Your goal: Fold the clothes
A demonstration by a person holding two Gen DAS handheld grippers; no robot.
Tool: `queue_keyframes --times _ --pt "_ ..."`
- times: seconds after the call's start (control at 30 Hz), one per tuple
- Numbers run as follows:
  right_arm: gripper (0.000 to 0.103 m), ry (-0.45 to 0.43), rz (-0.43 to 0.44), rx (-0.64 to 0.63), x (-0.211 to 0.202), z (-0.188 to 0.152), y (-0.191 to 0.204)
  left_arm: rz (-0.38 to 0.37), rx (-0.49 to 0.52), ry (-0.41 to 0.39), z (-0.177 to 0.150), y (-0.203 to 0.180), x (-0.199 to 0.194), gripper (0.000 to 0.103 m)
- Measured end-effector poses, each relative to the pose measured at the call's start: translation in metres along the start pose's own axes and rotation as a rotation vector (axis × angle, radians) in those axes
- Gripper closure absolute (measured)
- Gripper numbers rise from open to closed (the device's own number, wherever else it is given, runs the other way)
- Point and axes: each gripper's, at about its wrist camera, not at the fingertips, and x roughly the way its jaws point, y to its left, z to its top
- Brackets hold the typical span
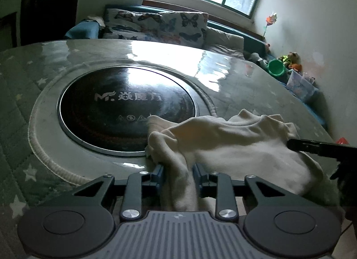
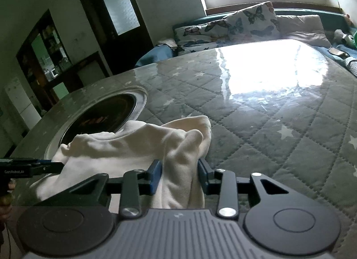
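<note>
Cream garment (image 1: 234,147) bunched, pinched apparently tight between both grippers' fingers (image 1: 159,174)

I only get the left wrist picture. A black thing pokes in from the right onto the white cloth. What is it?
Observer: The right gripper. Its fingers pinch a bunch of the cloth, as the left gripper does.
Operator: What lies to the right of the cloth?
Observer: Quilted table cover with white stars, nothing on it nearby.
Operator: Anything left of the door?
Observer: A dark cabinet with glass doors.
</note>
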Motion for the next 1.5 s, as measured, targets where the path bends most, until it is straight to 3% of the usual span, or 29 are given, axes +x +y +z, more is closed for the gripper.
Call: queue_keyframes --times 0.1,0.2,0.23,0.27,0.33,0.47,0.53,0.63,0.73,0.9,0.97,1.17,1.2,1.23,1.3,1.33,1.5 --pt "0.065 -0.005 0.0 -0.004 0.001 0.0 -0.001 0.026 -0.016 0.004 0.0 -0.001 -0.001 0.063" --pt "0.064 -0.013 -0.001 -0.02 0.001 -0.002 0.001 0.035 -0.014 0.0 0.0 -0.004 0.0 0.064" --pt "0.067 -0.014 0.001 -0.022 0.001 -0.003 0.002 0.036 -0.011 -0.002 -0.001 -0.004 0.001 0.065" --pt "0.081 -0.013 0.01 -0.015 0.001 -0.004 0.003 0.03 -0.01 -0.004 -0.001 -0.005 0.002 0.073" --pt "0.088 -0.019 0.026 0.007 -0.002 -0.007 0.003 0.009 -0.019 -0.006 -0.001 -0.005 0.0 0.079" --pt "0.09 -0.087 0.04 0.019 -0.029 -0.012 0.005 -0.066 -0.015 -0.015 0.002 -0.005 -0.012 0.083" --pt "0.09 -0.103 0.029 0.012 -0.048 -0.014 0.006 -0.12 -0.029 0.009 0.003 -0.002 -0.016 0.083" --pt "0.09 -0.063 0.004 0.023 -0.06 -0.02 0.004 -0.138 -0.029 0.071 0.002 0.0 -0.01 0.082" --pt "0.087 -0.016 -0.019 0.013 -0.06 -0.031 0.0 -0.131 -0.015 0.097 0.0 -0.002 -0.005 0.075" --pt "0.071 -0.038 -0.016 0.043 -0.059 -0.028 -0.01 -0.088 0.032 0.087 0.004 -0.008 -0.006 0.054" --pt "0.064 -0.042 -0.001 0.066 -0.053 -0.026 -0.016 -0.081 0.04 0.082 0.005 -0.009 -0.003 0.054" --pt "0.063 -0.052 0.007 0.067 -0.036 -0.03 -0.019 -0.081 0.045 0.073 0.01 -0.01 0.007 0.053" --pt "0.065 -0.055 0.002 0.062 -0.035 -0.03 -0.017 -0.079 0.052 0.069 0.01 -0.012 0.009 0.055" --pt "0.081 -0.051 0.002 0.058 -0.033 -0.031 -0.015 -0.076 0.063 0.065 0.01 -0.015 0.01 0.055" --pt "0.085 -0.051 0.003 0.055 -0.032 -0.033 -0.012 -0.073 0.092 0.056 0.009 -0.022 0.013 0.077" --pt "0.09 -0.062 -0.005 0.046 -0.033 -0.033 -0.01 -0.072 0.105 0.049 0.009 -0.025 0.013 0.08" --pt "0.091 -0.155 -0.044 0.002 -0.053 -0.032 -0.002 -0.069 0.179 -0.039 0.008 -0.037 0.003 0.083"
